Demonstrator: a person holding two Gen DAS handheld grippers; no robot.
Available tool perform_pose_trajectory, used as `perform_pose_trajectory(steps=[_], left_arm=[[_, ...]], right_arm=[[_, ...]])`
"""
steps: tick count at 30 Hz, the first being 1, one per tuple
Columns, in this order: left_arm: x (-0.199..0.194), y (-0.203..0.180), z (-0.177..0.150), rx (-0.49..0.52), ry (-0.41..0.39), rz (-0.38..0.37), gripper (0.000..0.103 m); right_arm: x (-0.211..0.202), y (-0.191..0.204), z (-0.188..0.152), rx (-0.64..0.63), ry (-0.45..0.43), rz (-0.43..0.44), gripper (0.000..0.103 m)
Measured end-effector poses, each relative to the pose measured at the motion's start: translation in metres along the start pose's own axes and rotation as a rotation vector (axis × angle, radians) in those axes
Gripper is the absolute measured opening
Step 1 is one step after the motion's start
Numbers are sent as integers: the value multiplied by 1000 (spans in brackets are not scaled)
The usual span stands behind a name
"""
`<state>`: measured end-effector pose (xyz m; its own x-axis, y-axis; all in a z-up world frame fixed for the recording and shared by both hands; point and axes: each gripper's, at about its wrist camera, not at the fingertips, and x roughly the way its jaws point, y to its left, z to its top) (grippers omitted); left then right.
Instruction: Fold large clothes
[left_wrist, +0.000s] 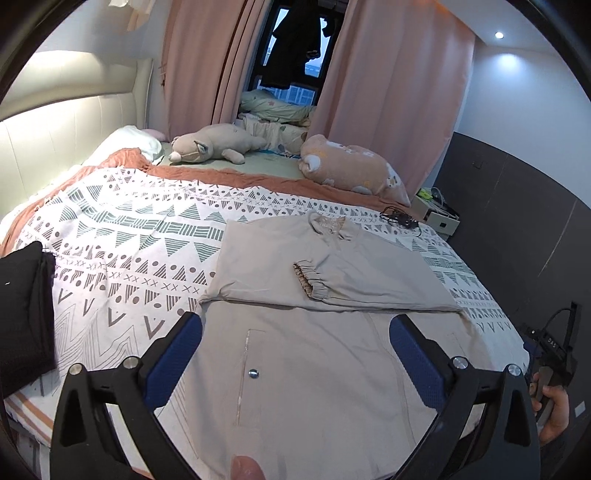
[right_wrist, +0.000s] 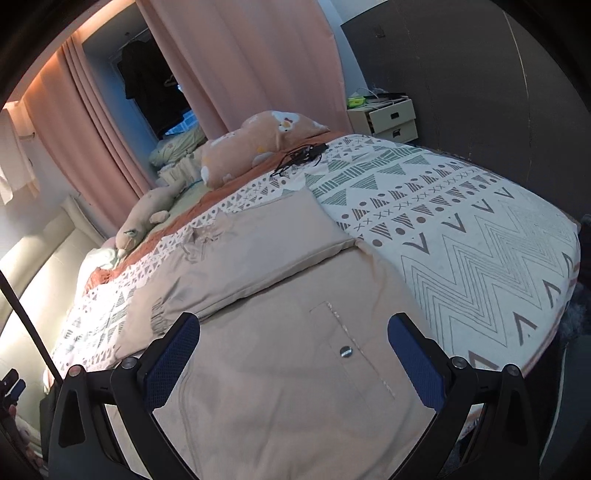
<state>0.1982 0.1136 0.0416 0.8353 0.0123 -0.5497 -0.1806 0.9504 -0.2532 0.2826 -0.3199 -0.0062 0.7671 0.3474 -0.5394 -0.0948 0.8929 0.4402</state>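
Observation:
A large beige jacket (left_wrist: 317, 354) lies flat on the patterned bedspread (left_wrist: 122, 236), collar away from me. Both sleeves are folded across the chest, and one elastic cuff (left_wrist: 308, 278) shows in the middle. A pocket snap (left_wrist: 253, 373) is near me. My left gripper (left_wrist: 295, 354) is open and empty above the jacket's lower part. In the right wrist view the jacket (right_wrist: 280, 387) fills the near bed, with its snap (right_wrist: 346, 351) between the fingers. My right gripper (right_wrist: 293, 356) is open and empty above the jacket's hem area. The right gripper also shows at the left wrist view's right edge (left_wrist: 554, 354).
Folded black clothes (left_wrist: 22, 314) lie at the bed's left edge. Two plush toys (left_wrist: 218, 146) (left_wrist: 351, 168) and a black cable (left_wrist: 400, 218) lie at the far side. A bedside drawer unit (right_wrist: 388, 118) stands by the dark wall. Pink curtains (left_wrist: 207, 62) hang behind.

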Motion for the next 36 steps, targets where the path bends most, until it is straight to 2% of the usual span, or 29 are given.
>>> perform_pose_trajectory(steps=[7,12,15,24,27,36], left_arm=[[-41,-8,-19,39,-4,-5,103],[-69,-9,-33,27,-9,-29,103],[-84,-9,-42,42,-18,-10,103],[-125,21,-77,8,-73,33,103],[-131,31,-89,2,-62,47,103],[-142,55,-130,-48,-30,3,103]], right_arm=[[-54,-24,-14,-39,-12,15,102],[-83,-43,-25,-45,-22,29,102],[-103,-55,-34,-48,-32,39,102],[-145,-80,-58,-60,-24,38,102],[-155,-85,-67,-56,-14,47,102],[-179,-94,-92,-50,27,78,102]])
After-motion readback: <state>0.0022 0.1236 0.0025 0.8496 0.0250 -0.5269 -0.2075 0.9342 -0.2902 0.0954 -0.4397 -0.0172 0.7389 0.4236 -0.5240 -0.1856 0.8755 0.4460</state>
